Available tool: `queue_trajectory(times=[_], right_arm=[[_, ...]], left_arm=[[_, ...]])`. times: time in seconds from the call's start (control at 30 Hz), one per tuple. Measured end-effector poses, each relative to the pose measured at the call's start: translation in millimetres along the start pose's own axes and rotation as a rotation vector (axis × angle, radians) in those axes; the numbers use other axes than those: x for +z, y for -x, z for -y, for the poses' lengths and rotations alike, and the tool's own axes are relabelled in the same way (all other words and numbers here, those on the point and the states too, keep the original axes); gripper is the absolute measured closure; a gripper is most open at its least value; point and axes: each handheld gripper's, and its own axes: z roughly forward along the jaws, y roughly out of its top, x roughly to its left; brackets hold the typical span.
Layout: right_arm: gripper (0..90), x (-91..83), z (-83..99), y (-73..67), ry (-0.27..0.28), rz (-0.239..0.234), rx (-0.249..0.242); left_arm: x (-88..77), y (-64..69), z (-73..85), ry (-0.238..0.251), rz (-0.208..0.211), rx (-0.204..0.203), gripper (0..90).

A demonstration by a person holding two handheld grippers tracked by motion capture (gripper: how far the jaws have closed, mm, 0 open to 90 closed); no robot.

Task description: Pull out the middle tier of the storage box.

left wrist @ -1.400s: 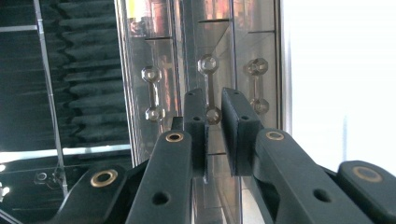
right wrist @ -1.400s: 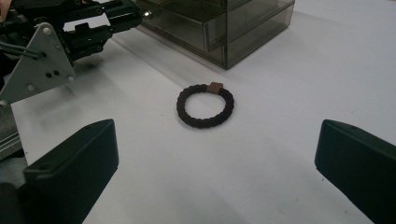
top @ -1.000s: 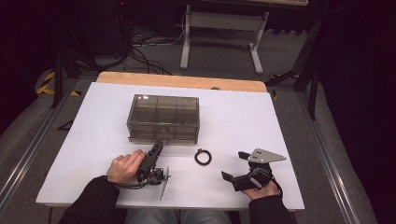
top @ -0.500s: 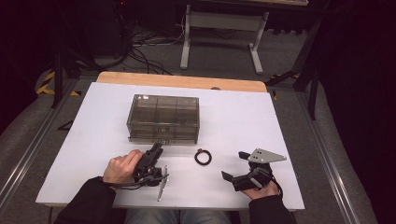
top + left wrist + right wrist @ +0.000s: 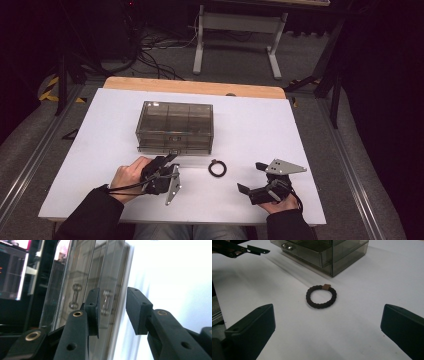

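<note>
A smoky clear drawer box (image 5: 175,125) stands mid-table, its metal handles facing me. My left gripper (image 5: 167,160) hovers just in front of its lower drawer, rolled on its side. In the left gripper view the jaws (image 5: 112,307) have just been opening and stand apart. A drawer handle (image 5: 106,302) shows behind the gap, with neither pad pressing on it. A dark braided bracelet (image 5: 217,168) lies on the white table to the right. My right gripper (image 5: 251,176) rests low and wide open, aimed at the bracelet (image 5: 321,296) with nothing between its jaws (image 5: 327,332).
The white tabletop (image 5: 260,125) ends in a wooden strip (image 5: 195,87) at the far side. Beyond it are a metal stand (image 5: 235,30) and floor cables. Rails run along both sides of the table. The left gripper's grey plate (image 5: 257,250) reaches into the right gripper view.
The left hand has lifted its gripper off the table in front of the box, and its grey plate now hangs lower and more tilted. The right hand and the bracelet have stayed put.
</note>
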Motion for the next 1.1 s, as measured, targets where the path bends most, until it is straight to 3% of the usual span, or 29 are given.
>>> queue_trajectory(times=[0.17,0.3,0.43,0.63,0.8,0.87,0.9,1.1], right_arm=[[0.2,-0.3,0.0,0.3,0.001,0.0,0.0],[0.2,-0.4,0.1,0.5,0.001,0.001,-0.001],[0.2,-0.4,0.1,0.4,0.0,0.0,0.0],[0.2,-0.2,0.1,0.3,0.0,0.0,0.0],[0.2,0.0,0.2,0.6,-0.001,0.002,-0.004],[0.2,-0.3,0.2,0.7,-0.002,0.001,-0.003],[0.2,-0.1,0.2,0.4,0.0,0.0,0.0],[0.2,-0.1,0.3,0.8,-0.002,0.001,-0.004]], left_arm=[[-1.7,-8.7,-4.2,0.031,0.1,-0.067,62.0],[-1.4,-15.8,-3.4,0.056,0.146,-0.133,60.3],[-1.8,-28.4,0.2,0.107,0.222,-0.222,59.9],[0.1,-42.6,4.8,0.171,0.304,-0.337,59.5],[2.7,-48.0,5.9,0.195,0.328,-0.377,59.1],[4.8,-51.7,7.1,0.213,0.347,-0.406,59.0],[6.8,-56.5,9.0,0.233,0.368,-0.444,58.7],[12.6,-64.8,14.6,0.26,0.388,-0.505,58.7]])
